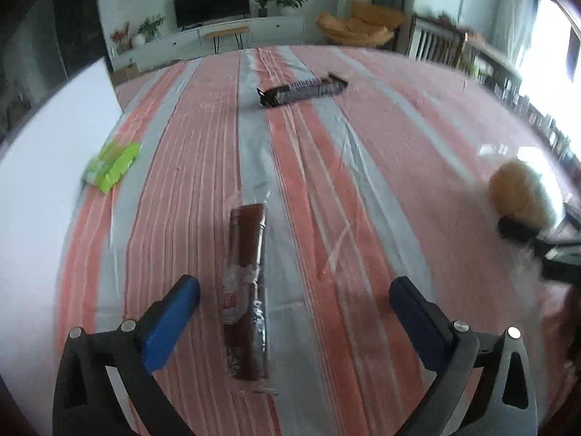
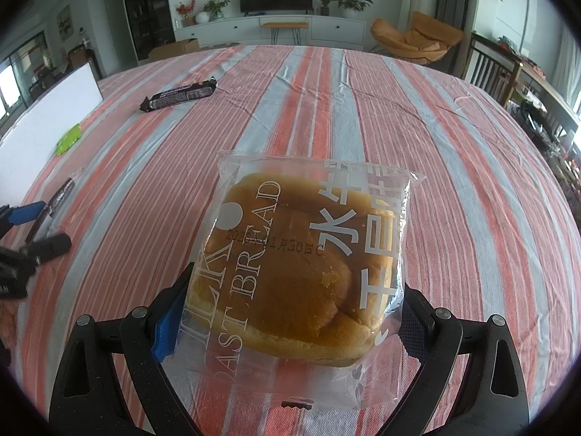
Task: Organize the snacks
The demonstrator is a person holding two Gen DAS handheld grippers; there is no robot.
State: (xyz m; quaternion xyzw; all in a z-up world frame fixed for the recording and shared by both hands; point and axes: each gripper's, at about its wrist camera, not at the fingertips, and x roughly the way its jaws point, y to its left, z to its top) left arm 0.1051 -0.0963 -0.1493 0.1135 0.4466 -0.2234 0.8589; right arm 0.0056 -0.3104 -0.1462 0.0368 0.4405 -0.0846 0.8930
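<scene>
My left gripper (image 1: 294, 290) is open over the striped tablecloth (image 1: 363, 145). A long brown snack bar (image 1: 247, 283) in clear wrap lies between its fingers, nearer the left one. A dark chocolate bar (image 1: 301, 91) lies farther ahead and a green packet (image 1: 112, 165) lies at the left. My right gripper (image 2: 290, 312) is shut on a bagged bread bun (image 2: 301, 254), held above the cloth. In the left wrist view the bun (image 1: 519, 196) and right gripper show at the far right. The right wrist view shows the chocolate bar (image 2: 179, 94), green packet (image 2: 69, 140) and left gripper (image 2: 40, 225).
A white board (image 1: 47, 167) stands along the table's left edge, also in the right wrist view (image 2: 47, 127). Wooden chairs (image 2: 490, 69) stand at the right side. A TV cabinet (image 2: 276, 29) and an orange lounge chair (image 2: 414, 40) are beyond the far edge.
</scene>
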